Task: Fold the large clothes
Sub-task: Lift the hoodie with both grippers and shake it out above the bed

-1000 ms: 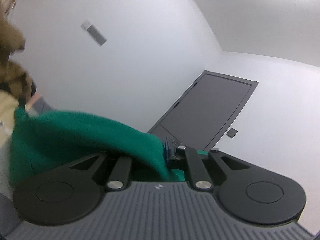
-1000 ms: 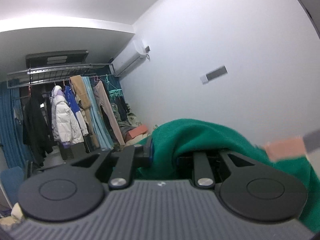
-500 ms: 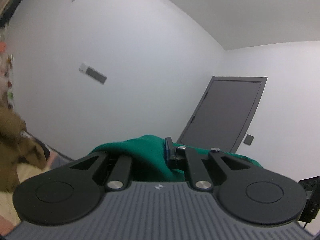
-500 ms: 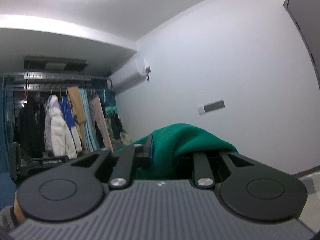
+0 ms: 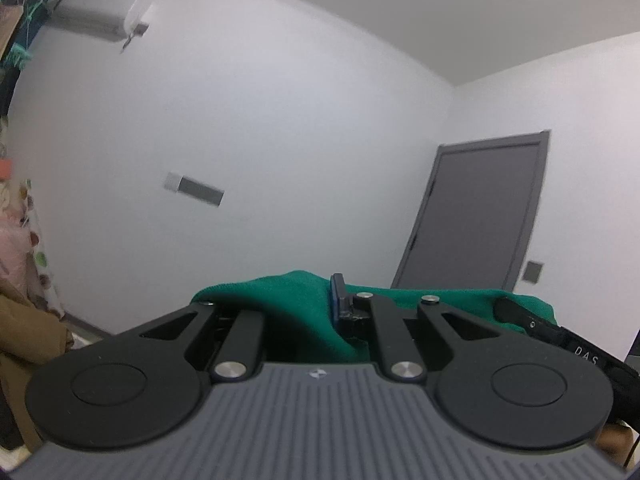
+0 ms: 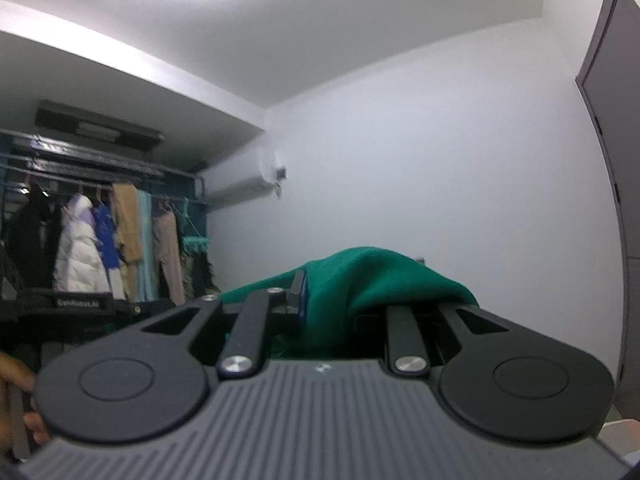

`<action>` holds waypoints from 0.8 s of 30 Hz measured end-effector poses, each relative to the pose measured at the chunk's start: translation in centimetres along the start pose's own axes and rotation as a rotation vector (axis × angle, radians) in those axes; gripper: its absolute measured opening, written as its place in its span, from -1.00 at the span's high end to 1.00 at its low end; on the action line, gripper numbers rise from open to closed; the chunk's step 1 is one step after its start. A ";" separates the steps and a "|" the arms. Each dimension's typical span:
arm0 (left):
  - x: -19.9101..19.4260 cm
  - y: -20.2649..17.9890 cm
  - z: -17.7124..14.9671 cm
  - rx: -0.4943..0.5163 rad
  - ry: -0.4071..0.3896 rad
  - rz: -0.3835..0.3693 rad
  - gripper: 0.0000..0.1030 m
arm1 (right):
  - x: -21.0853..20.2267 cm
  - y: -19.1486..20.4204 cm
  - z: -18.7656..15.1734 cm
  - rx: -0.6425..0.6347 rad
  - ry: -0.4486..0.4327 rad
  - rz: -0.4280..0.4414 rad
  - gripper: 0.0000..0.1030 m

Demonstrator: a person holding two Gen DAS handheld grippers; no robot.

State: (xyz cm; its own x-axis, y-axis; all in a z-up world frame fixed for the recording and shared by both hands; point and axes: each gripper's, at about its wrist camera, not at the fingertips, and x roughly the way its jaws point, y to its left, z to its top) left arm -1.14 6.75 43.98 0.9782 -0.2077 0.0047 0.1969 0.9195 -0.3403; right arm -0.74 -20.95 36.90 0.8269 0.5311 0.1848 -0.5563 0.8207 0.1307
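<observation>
A green garment is pinched in my left gripper, which is shut on it and raised toward the wall. The cloth drapes over the left finger and hides it; the right finger shows as a blue pad. In the right wrist view my right gripper is shut on the same green garment. The cloth covers its right finger; the left blue pad shows. Both grippers point up and forward, so the hanging part of the garment is out of sight.
A white wall with a small grey plate faces me. A grey door stands at the right. An air conditioner hangs near a rack of hanging clothes at the left. A black tripod part sits at the lower right.
Both grippers have lifted and tilted, keeping hold of the green garment. The views swung from the near wall and ceiling toward the level room. Less green cloth shows in front of each gripper.
</observation>
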 end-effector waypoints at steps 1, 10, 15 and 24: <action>1.9 1.0 -1.2 -0.002 0.012 0.009 0.73 | 1.4 -0.7 -0.5 0.004 0.023 -0.012 0.56; 18.6 10.1 -10.9 -0.022 0.092 0.089 0.73 | 11.9 -7.3 -10.9 0.056 0.099 -0.104 0.56; 28.7 16.7 -17.3 -0.025 0.209 0.152 0.73 | 19.3 -11.3 -19.2 0.039 0.161 -0.158 0.56; 39.9 26.2 -31.3 0.022 0.419 0.136 0.73 | 28.3 -18.5 -36.5 0.091 0.305 -0.211 0.56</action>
State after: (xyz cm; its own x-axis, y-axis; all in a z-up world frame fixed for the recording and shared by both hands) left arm 40.92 12.10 5.80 0.8850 -0.1974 -0.4217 0.0737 0.9537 -0.2917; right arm 35.95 -13.39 4.12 0.9031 0.4017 -0.1521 -0.3644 0.9040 0.2237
